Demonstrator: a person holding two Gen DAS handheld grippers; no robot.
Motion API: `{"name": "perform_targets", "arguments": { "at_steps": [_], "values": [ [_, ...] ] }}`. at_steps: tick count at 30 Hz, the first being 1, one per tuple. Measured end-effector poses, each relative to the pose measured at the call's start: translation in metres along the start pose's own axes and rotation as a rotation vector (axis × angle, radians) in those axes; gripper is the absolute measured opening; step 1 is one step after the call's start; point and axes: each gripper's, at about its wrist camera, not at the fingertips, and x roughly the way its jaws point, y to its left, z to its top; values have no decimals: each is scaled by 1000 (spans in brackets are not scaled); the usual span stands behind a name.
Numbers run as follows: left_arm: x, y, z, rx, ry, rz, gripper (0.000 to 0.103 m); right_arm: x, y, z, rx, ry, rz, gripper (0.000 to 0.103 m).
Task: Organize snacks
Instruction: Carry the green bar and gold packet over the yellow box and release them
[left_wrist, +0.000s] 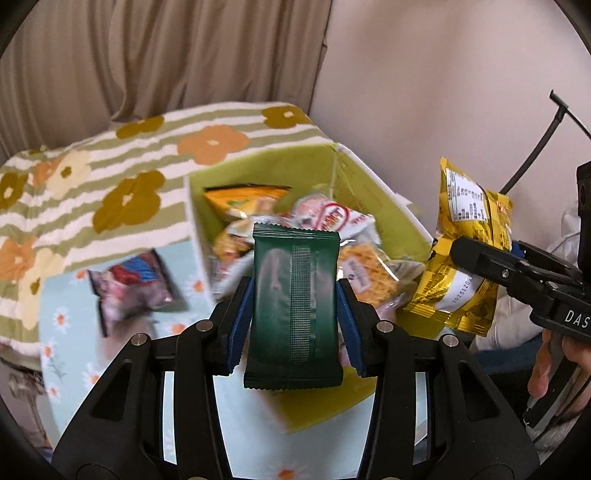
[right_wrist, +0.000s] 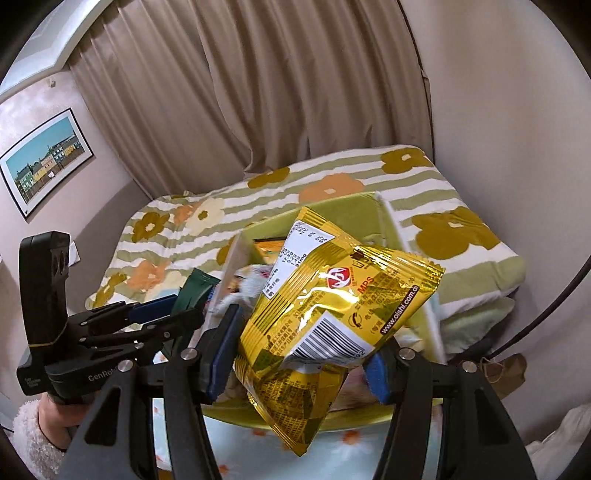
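Beige curtains (right_wrist: 258, 92) hang across the back of the room, and a framed picture of coloured houses (right_wrist: 46, 158) sits on the wall off to the left of the right gripper. Below them lies a striped blanket with big flowers (left_wrist: 110, 177), and nearer in, a pale blue daisy-print cloth (left_wrist: 66, 332) covers the surface.

Left gripper (left_wrist: 293, 306) first: its blue pads are closed tight on a dark green snack packet (left_wrist: 295, 310), squeezing it by the two long edges, packet upright and pointing away from the camera. Straight ahead of those fingers and below them is the green box (left_wrist: 391, 214), white-rimmed and already heaped with snack packets (left_wrist: 332, 221), an orange one at the far wall, red-and-white wrappers in the middle. Off to the left of this gripper, a purple-and-red packet (left_wrist: 129, 291) lies alone on the daisy cloth, outside the box.

Now the right gripper (right_wrist: 299, 365): jaws drawn in on a crinkly yellow foil snack bag (right_wrist: 332, 317), pinched low down, barcode and nutrition label facing the camera, the bag tilted up and to the right. It hangs above the near side of the box, whose far wall shows behind the bag.

From the right wrist view, the left gripper sits just to the left, the green packet poking out of its fingers, a hand in a fluffy white sleeve (right_wrist: 33, 439) on its handle. The picture is smeared around the box in both views.
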Motion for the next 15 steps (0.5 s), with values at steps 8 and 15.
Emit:
{"name": "perform_targets", "arguments": {
  "at_steps": [8,15],
  "values": [
    [39,-17,-8,34,98,34,99,7,-32,-3,49,51,3,55],
    [28,-9,-26,65,116,71,102,10,-33,-10,33,88,2,55]
  ]
}}
